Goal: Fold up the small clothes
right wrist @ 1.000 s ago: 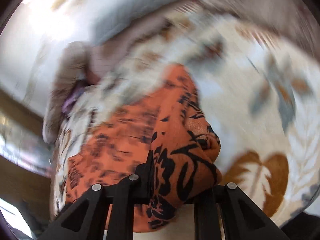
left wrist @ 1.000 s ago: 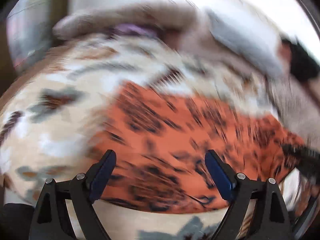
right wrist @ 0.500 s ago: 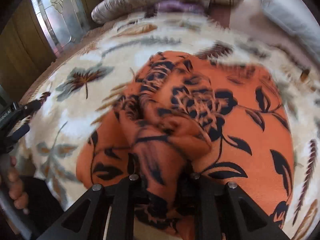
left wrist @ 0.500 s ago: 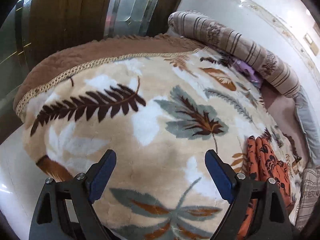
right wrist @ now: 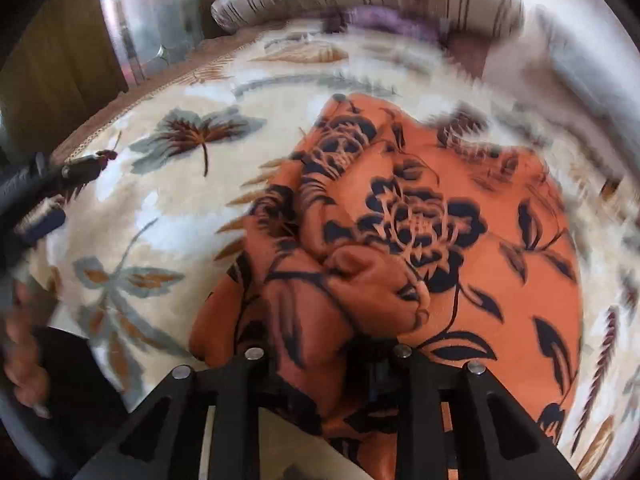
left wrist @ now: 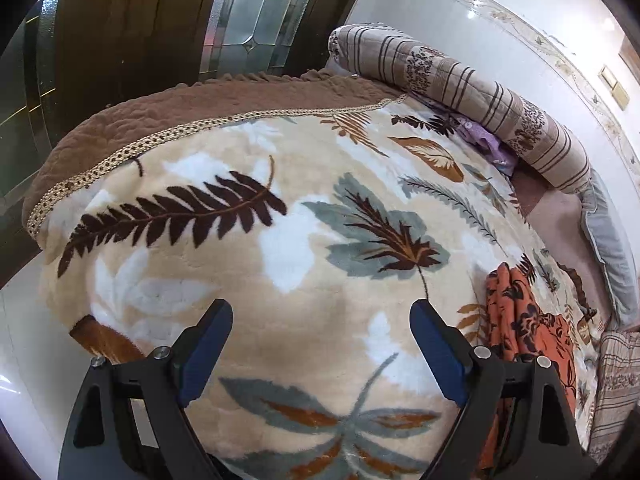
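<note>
An orange garment with a black flower print (right wrist: 460,240) lies on the leaf-patterned blanket (right wrist: 160,200), bunched at its near edge. My right gripper (right wrist: 326,344) is shut on a bunched fold of that garment. In the left wrist view the same garment (left wrist: 520,320) shows at the far right, partly behind the right finger. My left gripper (left wrist: 322,344) is open and empty, above bare blanket (left wrist: 280,240) and left of the garment. The left gripper also shows at the left edge of the right wrist view (right wrist: 44,200).
A striped rolled bolster (left wrist: 460,92) lies along the far side of the bed, with a purple cloth (left wrist: 484,144) tucked against it. A grey pillow (left wrist: 608,248) lies at the right. A brown quilted border (left wrist: 180,108) edges the blanket. Wooden and glass doors (left wrist: 248,12) stand behind.
My left gripper has swung left off the garment and now hangs over bare blanket. My right gripper still holds the bunched fold, and the garment lies more spread on the blanket.
</note>
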